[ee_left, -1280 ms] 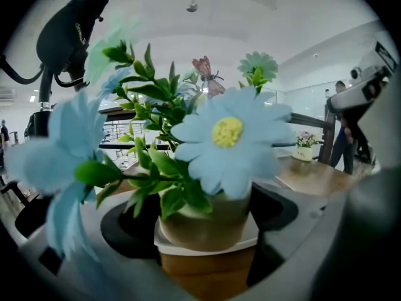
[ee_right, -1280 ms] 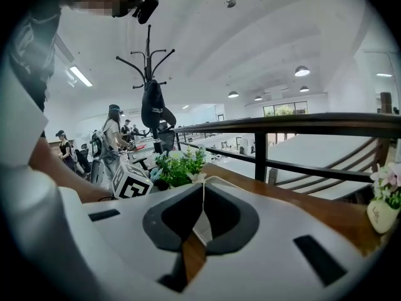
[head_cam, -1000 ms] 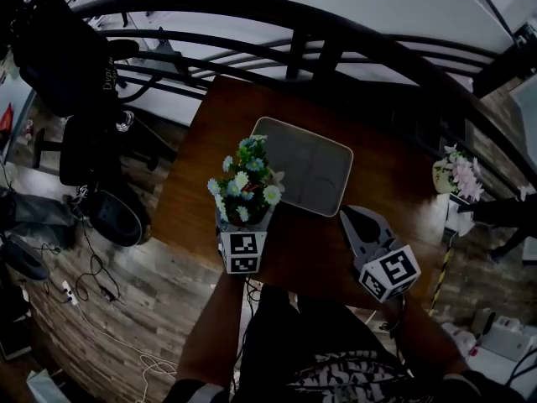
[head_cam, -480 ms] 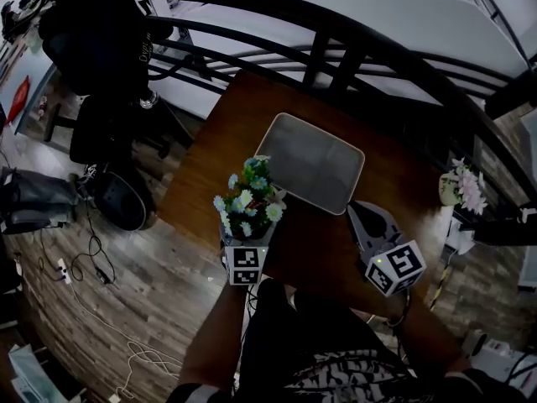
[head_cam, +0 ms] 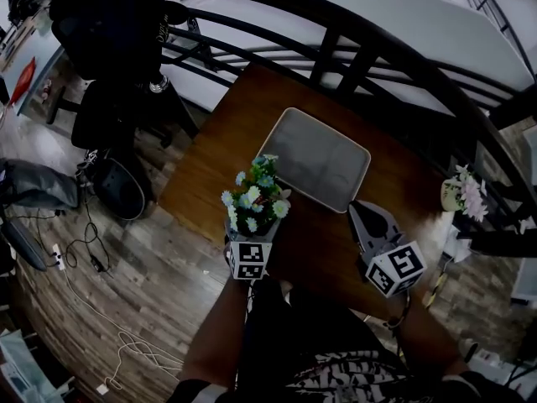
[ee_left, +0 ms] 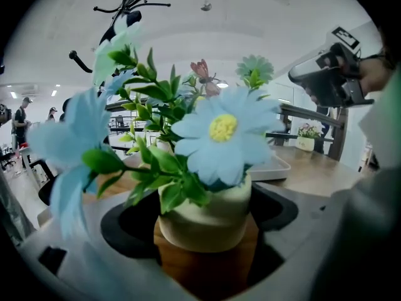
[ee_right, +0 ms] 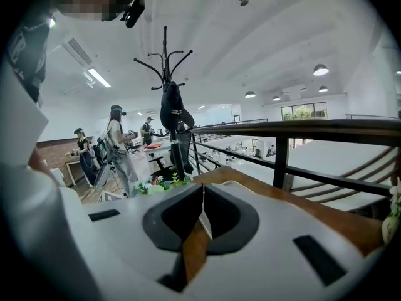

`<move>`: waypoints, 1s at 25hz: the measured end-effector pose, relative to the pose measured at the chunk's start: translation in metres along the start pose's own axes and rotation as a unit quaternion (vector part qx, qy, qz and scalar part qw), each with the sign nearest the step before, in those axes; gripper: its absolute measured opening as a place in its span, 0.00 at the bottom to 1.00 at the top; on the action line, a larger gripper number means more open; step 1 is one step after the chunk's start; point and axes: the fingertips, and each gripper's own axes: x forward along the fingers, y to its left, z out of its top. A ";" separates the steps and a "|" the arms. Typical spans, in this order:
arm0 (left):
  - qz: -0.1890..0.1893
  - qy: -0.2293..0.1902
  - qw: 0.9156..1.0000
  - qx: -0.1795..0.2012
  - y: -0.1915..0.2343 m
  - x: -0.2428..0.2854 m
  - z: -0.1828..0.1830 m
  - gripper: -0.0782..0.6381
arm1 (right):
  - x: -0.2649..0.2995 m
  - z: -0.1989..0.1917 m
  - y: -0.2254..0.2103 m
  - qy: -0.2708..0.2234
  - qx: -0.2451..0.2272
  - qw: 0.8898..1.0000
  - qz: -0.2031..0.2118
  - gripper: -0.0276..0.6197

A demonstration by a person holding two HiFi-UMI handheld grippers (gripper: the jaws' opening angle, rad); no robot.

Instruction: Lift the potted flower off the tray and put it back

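The potted flower (head_cam: 254, 200) has blue and white blooms, green leaves and a cream pot (ee_left: 210, 221). My left gripper (head_cam: 252, 235) is shut on the pot, its jaws wide around it. It holds the pot over the wooden table (head_cam: 220, 154), just off the near left corner of the grey tray (head_cam: 323, 159). The tray has nothing on it. In the left gripper view the tray (ee_left: 270, 168) lies behind the flowers. My right gripper (head_cam: 363, 217) is shut on nothing and hovers by the tray's near right corner.
A dark metal railing (head_cam: 352, 44) runs along the table's far side. A second pot of pink flowers (head_cam: 464, 196) stands at the table's right end. Chairs, a coat rack (ee_right: 169, 105) and cables crowd the floor to the left. Several people stand far off.
My left gripper has brought the potted flower lower and a little nearer to me, beside the tray. The right gripper has kept still.
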 end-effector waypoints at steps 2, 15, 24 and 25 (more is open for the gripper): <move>0.003 0.004 1.000 0.000 -0.002 0.003 -0.005 0.76 | -0.002 -0.003 0.000 0.002 0.002 1.000 0.001 0.04; -0.002 -0.028 1.000 0.004 -0.007 0.017 -0.008 0.76 | -0.005 -0.011 -0.006 0.006 0.009 1.000 -0.006 0.04; 0.002 -0.006 1.000 0.021 -0.007 0.015 -0.015 0.76 | -0.005 -0.009 -0.005 -0.002 0.012 1.000 -0.006 0.04; 0.002 -0.005 1.000 0.021 -0.008 0.013 -0.017 0.76 | -0.005 -0.008 -0.004 -0.001 0.011 1.000 -0.006 0.04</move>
